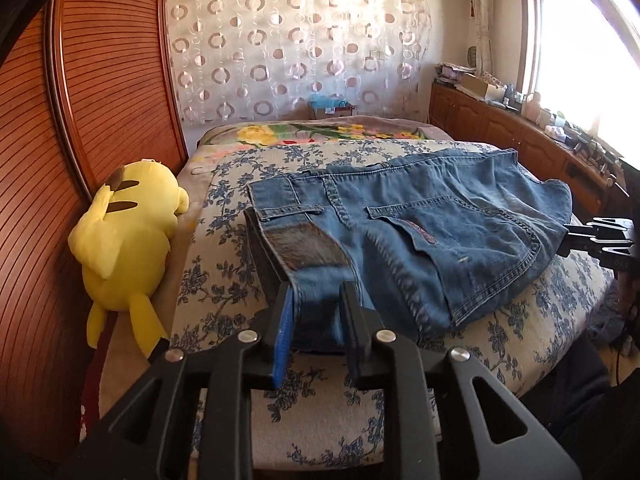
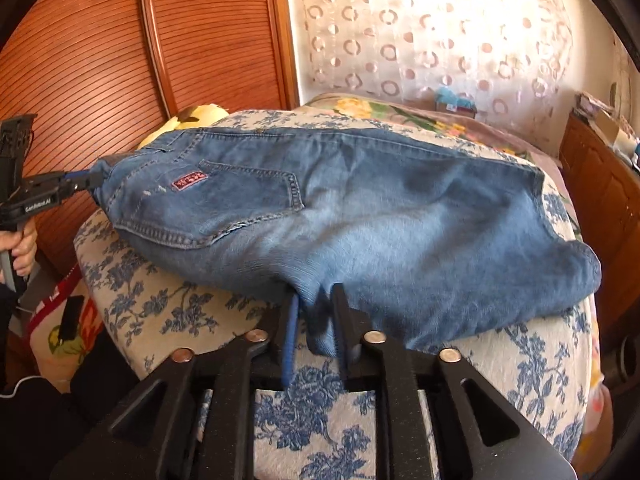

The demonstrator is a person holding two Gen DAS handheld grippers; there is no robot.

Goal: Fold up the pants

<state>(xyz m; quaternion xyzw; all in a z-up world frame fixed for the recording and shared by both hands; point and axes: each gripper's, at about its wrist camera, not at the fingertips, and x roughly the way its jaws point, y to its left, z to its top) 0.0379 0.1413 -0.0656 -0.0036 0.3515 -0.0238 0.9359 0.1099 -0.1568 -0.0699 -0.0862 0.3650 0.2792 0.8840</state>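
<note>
1. The bed (image 1: 224, 208), covered in a cream spread with blue flowers, is lying directly under and ahead of both tools.
2. The wooden slatted panel (image 1: 120, 80) is standing to the left of the left tool; a ring-patterned curtain (image 1: 296, 44) is hanging far ahead of it.
3. The jeans (image 2: 360, 216) are lying folded across the spread, stretching ahead of both tools, back pockets facing up and waistband end toward the left tool.
4. The yellow plush toy (image 1: 128, 232) is lying to the left of the left tool, between the bed edge and the panel.
5. The left gripper (image 1: 316, 300) is sitting at the waistband corner; its jaws are standing narrowly apart with a denim fold between them, and the pads are not visibly pressing the cloth.
6. The right gripper (image 2: 316, 300) is sitting at the near edge of the opposite end; its jaws are likewise narrowly parted, denim hanging loosely between them.
7. A hand (image 2: 24, 248) is holding the left tool's handle, seen at the right camera's far left.
</note>
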